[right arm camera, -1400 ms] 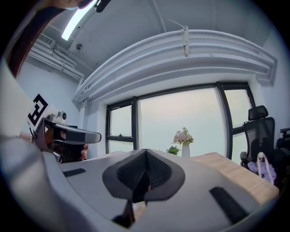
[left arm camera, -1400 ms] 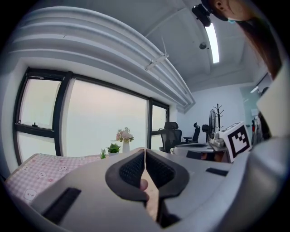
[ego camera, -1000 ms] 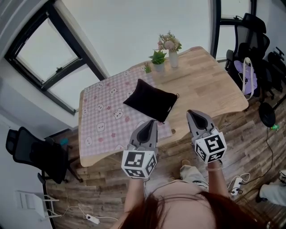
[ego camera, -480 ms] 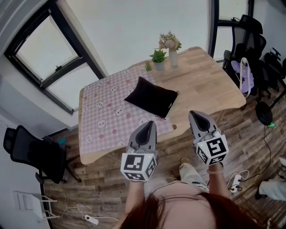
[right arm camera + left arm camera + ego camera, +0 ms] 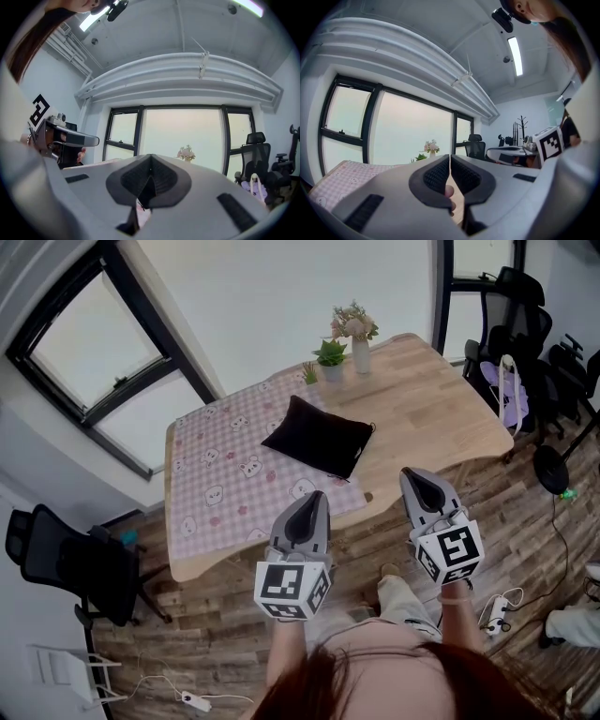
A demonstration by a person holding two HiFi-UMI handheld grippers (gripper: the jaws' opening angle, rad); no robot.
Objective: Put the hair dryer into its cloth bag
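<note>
**Both hand-held grippers closed & empty, bag lies on bench**

Room w/ wood-plank floor (image 5: 216,615), white wall, big dark-framed window (image 5: 94,362) at far left. Below it, a black office chair (image 5: 66,563) stands on the floor, off the bench's left end. The bench (image 5: 422,418) is light wood; its left half is covered by a pink checked cloth (image 5: 220,484) w/ small animal prints.

The black cloth bag (image 5: 317,435) lies flat-ish and plump on the cloth's right part, near the bench middle, one corner reaching toward bare wood. Whether the dryer is inside can't be told. Behind the bag, at the far edge: a small green potted plant (image 5: 330,357) and, just right of it, a white vase of flowers (image 5: 359,334).

Left hand-held gripper (image 5: 309,502) is held level at the bench's near edge, short of the bag, not touching it; jaws pressed together, nothing between them. Right hand-held gripper (image 5: 417,479) is alongside, well apart from the left, also near the front edge; jaws pressed together, empty.

Far right: more black office chairs (image 5: 525,306), one w/ a purple bag (image 5: 511,395) on it.
</note>
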